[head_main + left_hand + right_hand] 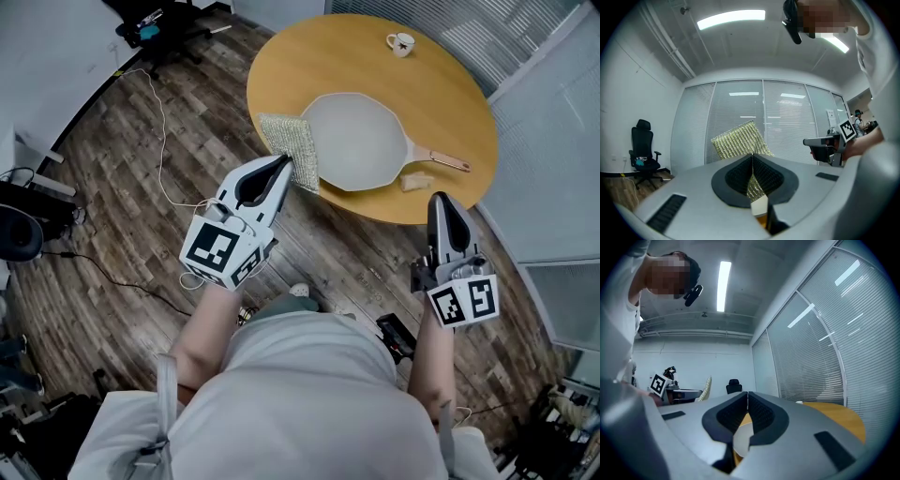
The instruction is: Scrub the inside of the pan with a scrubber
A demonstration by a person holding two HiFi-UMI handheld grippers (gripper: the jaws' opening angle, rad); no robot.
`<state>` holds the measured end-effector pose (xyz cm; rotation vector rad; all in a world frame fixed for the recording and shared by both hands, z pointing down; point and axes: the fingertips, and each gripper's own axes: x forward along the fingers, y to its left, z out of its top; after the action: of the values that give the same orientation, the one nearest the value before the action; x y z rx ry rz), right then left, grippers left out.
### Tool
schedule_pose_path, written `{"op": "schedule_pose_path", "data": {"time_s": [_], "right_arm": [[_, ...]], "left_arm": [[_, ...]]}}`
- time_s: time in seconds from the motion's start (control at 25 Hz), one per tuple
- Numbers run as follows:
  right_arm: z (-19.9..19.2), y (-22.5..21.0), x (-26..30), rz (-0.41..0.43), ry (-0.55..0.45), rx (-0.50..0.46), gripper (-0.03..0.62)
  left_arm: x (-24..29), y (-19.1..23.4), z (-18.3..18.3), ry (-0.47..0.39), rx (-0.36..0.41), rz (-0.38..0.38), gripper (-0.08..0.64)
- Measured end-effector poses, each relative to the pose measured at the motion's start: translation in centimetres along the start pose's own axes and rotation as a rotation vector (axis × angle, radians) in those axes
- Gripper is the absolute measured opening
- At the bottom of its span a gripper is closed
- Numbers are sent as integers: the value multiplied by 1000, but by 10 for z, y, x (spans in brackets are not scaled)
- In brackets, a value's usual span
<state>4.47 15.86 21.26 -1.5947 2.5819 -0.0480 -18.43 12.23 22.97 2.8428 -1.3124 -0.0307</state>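
Observation:
A pale grey pan with a wooden handle lies on the round wooden table. My left gripper is shut on a yellow-green mesh scrubber, which hangs over the table's near-left edge beside the pan's rim. In the left gripper view the scrubber sticks up from between the closed jaws. My right gripper is shut with nothing in it, just off the table's near edge below the handle. The right gripper view shows its tips closed together, with the tabletop beyond.
A white cup stands at the table's far side. A small pale scrap lies near the pan handle. Cables run over the wood floor at left. An office chair stands by the wall.

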Motion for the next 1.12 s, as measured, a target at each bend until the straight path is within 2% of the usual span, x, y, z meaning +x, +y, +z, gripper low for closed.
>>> {"op": "schedule_pose_path", "data": {"time_s": [0.68, 1.12], "right_arm": [[-16, 2, 1, -30, 38, -5, 21], [-23, 0, 18, -6, 45, 13, 20]], "left_arm": [[9, 9, -13, 6, -16, -44, 17], [11, 19, -18, 21, -26, -14, 17]]}}
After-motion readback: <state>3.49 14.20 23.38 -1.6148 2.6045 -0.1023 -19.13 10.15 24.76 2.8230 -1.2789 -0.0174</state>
